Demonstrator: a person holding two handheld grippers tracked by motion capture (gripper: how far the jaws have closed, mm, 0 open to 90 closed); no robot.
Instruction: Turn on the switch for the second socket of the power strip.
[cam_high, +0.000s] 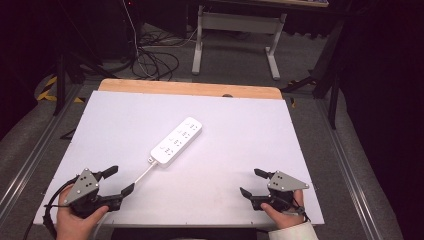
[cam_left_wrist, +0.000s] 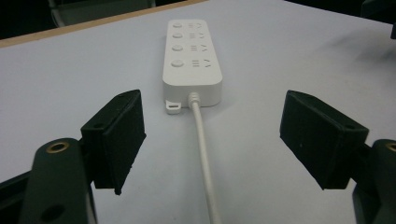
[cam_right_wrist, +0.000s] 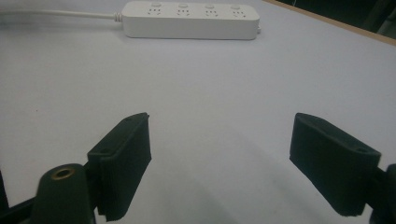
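A white power strip (cam_high: 177, 141) lies slantwise in the middle of the white table (cam_high: 235, 150), its white cable (cam_high: 141, 176) running toward the near left. My left gripper (cam_high: 119, 181) rests at the near left corner, open, pointing along the cable at the strip (cam_left_wrist: 191, 60); the cable (cam_left_wrist: 203, 154) passes on the table between its jaws, untouched. My right gripper (cam_high: 254, 182) sits at the near right, open and holding nothing. In the right gripper view the strip (cam_right_wrist: 190, 20) lies far ahead, side on.
A wooden strip (cam_high: 190, 89) borders the table's far edge. Beyond it on the floor lie dark cables (cam_high: 155, 62) and a grey table frame (cam_high: 235, 35). Metal rails (cam_high: 345, 160) run along both sides of the table.
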